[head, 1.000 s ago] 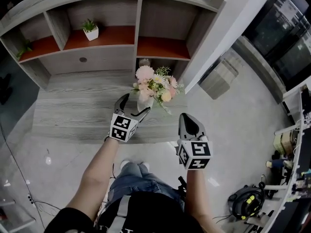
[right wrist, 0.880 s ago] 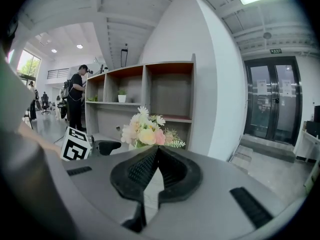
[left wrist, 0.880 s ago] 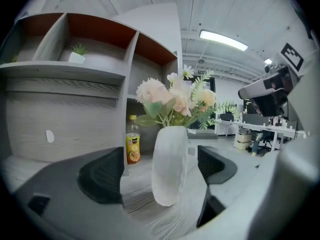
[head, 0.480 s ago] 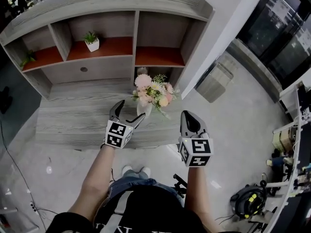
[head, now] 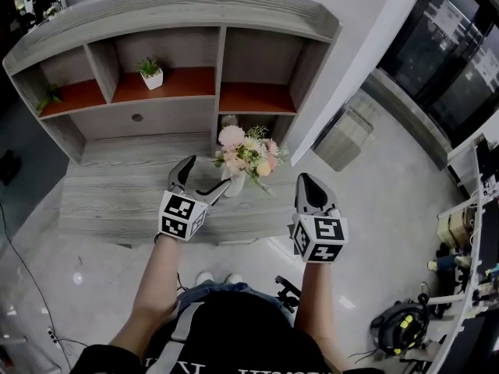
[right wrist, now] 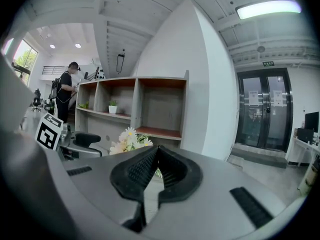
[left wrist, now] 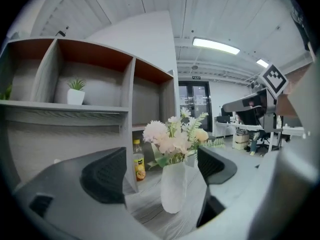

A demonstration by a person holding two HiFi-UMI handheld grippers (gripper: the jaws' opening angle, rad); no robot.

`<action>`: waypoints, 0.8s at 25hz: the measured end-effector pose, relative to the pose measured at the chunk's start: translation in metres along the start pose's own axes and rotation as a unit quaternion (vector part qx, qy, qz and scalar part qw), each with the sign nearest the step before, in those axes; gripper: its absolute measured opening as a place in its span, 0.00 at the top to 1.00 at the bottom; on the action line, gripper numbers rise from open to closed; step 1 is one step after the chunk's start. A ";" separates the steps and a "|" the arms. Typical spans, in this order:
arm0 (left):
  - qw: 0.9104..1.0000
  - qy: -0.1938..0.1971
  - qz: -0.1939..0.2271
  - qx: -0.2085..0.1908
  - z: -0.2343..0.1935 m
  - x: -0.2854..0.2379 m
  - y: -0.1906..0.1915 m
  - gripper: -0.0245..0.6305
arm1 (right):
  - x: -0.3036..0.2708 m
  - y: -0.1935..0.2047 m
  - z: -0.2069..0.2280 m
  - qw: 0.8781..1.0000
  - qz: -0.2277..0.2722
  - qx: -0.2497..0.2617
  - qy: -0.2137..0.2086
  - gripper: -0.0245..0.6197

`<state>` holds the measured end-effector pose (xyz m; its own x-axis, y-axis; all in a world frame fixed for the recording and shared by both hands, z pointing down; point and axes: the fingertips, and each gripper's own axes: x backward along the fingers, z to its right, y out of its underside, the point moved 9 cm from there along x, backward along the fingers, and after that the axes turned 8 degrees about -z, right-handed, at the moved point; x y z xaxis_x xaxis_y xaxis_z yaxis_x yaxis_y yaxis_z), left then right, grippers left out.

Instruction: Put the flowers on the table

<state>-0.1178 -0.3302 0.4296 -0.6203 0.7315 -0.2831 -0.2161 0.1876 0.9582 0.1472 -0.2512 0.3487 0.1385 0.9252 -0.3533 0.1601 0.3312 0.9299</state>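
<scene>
A bunch of pink, cream and yellow flowers [head: 248, 152] stands upright in a white vase [head: 234, 184] on the grey wooden table [head: 117, 197]. My left gripper [head: 205, 179] is open just left of the vase, at table height. In the left gripper view the vase [left wrist: 172, 186] and flowers [left wrist: 172, 136] show between the two dark pads [left wrist: 105, 176], a little ahead of them and not held. My right gripper [head: 308, 185] is shut with nothing in it, to the right of the vase near the table's front corner. The right gripper view shows its jaws pressed together and the flowers [right wrist: 127, 140] beyond.
A grey shelf unit [head: 218, 61] with red-brown boards rises behind the table. It holds a small potted plant [head: 151, 73] and another plant [head: 48, 98] at the left. A yellow-labelled bottle [left wrist: 138, 160] stands behind the vase. A person [right wrist: 65, 91] stands far off.
The left gripper has drawn back a little from the vase and stays open. The vase stands still on the table. The right gripper has hardly moved.
</scene>
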 end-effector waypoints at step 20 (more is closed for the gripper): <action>0.990 -0.076 0.119 0.028 -0.049 0.046 -0.086 0.52 | 0.007 -0.058 0.008 0.997 0.075 0.021 -0.002 0.94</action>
<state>-0.1644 -0.3445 0.3319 -0.5265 0.8490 -0.0444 -0.0333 0.0316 0.9989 0.1466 -0.2656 0.2919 0.1678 0.9629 -0.2113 0.1778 0.1813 0.9672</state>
